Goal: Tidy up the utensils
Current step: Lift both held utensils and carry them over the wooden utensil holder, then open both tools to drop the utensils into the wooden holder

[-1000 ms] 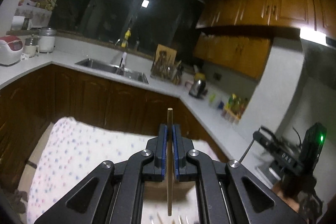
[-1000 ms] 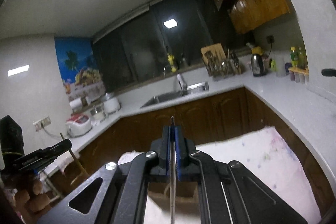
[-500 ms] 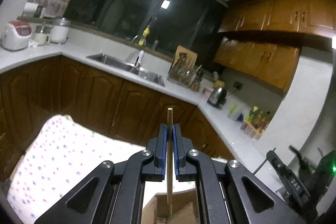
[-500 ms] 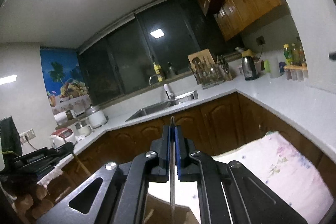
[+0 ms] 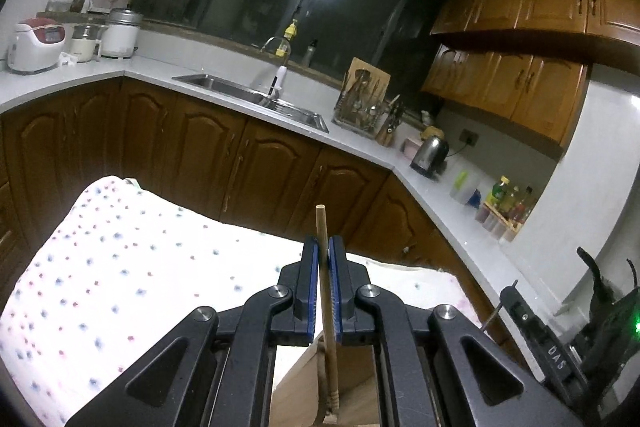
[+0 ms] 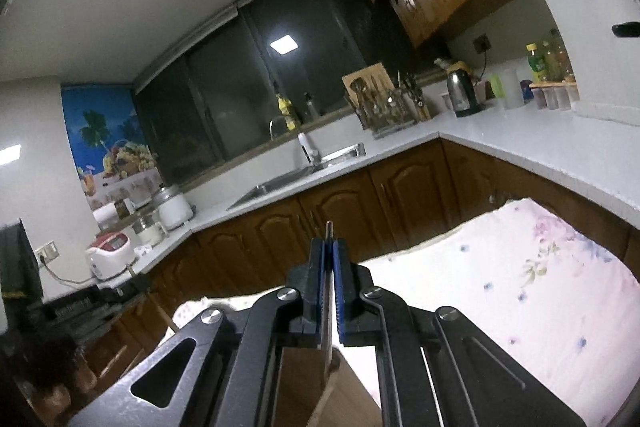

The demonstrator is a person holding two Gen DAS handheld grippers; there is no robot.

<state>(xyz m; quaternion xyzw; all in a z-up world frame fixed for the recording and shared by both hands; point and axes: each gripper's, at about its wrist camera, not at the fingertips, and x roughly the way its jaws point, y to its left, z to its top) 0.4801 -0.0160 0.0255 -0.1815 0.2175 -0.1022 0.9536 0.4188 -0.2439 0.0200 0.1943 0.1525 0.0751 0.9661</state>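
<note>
Item 1, left gripper (image 5: 325, 267): blue-padded fingers pinch a wooden chopstick (image 5: 326, 291) held upright, its blunt top end above the pads, its lower end reaching down toward a wooden box (image 5: 304, 383) directly beneath. Against the views of a second ago, the camera has dropped and swung: the spotted tablecloth (image 5: 120, 287) now fills more of the frame, and the box edge, barely seen before, shows plainly under the jaws.

Item 2, right gripper (image 6: 329, 275): fingers pressed on a thin metal utensil handle (image 6: 329, 307), exact kind not discernible, only a narrow strip visible between the pads. This view has also sunk; the floral tablecloth (image 6: 520, 287) has grown larger and the wooden box (image 6: 344, 395) lies beneath the jaws, more exposed than a second ago.

Item 3, surroundings: kitchen counter (image 5: 440, 195), sink (image 5: 256, 103), kettle (image 5: 430, 151), utensil rack (image 5: 364, 107), rice cooker (image 5: 34, 45). None involved.

Status, judged: both hands have descended with their loads toward the box, so the placing stage seems close. Neither utensil is released yet. Which compartment each is meant for cannot be told; the box interior is mostly hidden by the gripper bodies.
</note>
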